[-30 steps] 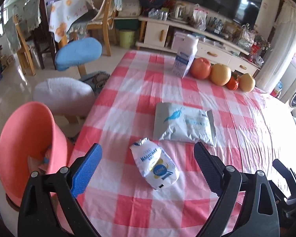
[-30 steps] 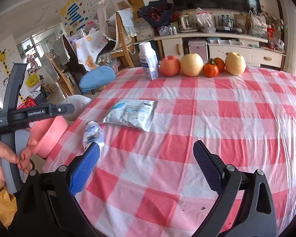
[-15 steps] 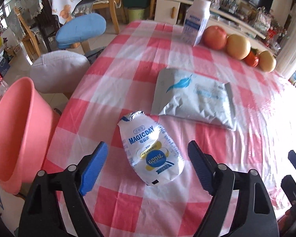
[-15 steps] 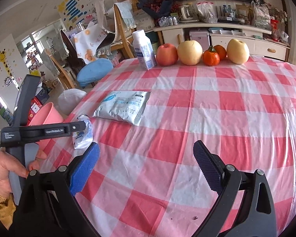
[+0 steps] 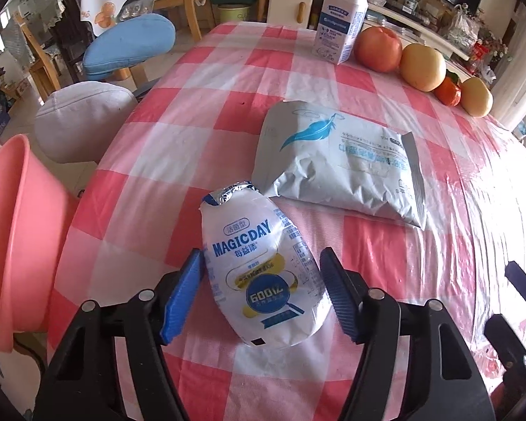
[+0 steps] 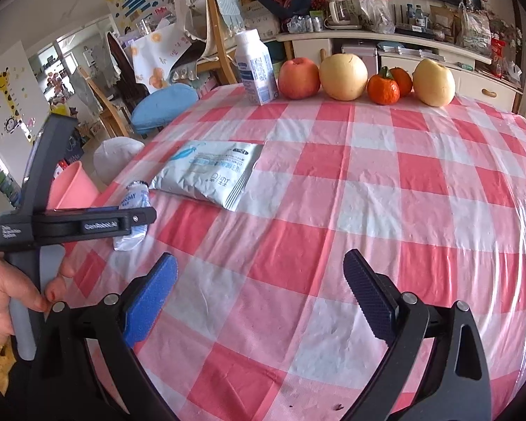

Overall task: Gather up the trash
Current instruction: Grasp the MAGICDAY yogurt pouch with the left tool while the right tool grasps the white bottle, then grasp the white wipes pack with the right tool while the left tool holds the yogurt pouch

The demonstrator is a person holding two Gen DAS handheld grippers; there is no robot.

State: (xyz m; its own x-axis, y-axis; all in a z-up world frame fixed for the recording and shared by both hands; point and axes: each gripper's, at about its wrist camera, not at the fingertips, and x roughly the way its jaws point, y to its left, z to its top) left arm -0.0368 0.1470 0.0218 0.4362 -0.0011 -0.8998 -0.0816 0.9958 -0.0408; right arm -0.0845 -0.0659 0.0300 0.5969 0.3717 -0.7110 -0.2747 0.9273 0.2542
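A: Entry, left gripper (image 5: pixel 261 286). It straddles the white drink pouch (image 5: pixel 261 273), which lies flat on the checked tablecloth (image 5: pixel 179 140) with its crimped foil top pointing away from the camera. Jaws have just been closing, pouch between them.

B: Pads on the pouch yet?

A: Left blue pad sits right at the pouch's edge; the right pad stands just beside the other edge, a thin gap showing. I log it as not clamped (contact on the left side cannot be told for sure).

B: What lies around the pouch?

A: Just beyond its foil top, the grey mailer bag (image 5: pixel 340 168), close to touching it. Off the table edge to the pouch's left, a pink basin (image 5: pixel 14 231). Well beyond the pouch, at the far edge, a milk carton (image 5: pixel 340 24) and a row of fruit (image 5: pixel 420 66).

B: Right gripper (image 6: pixel 261 298)?

A: Jaws wide apart, nothing between them, only bare tablecloth under them. It is well apart from the pouch, to the pouch's right. In its view a hand (image 6: pixel 7 298) grips the left tool's handle (fingers wrapped round the grey grip), and the pouch shows partly hidden behind that tool's black arm.
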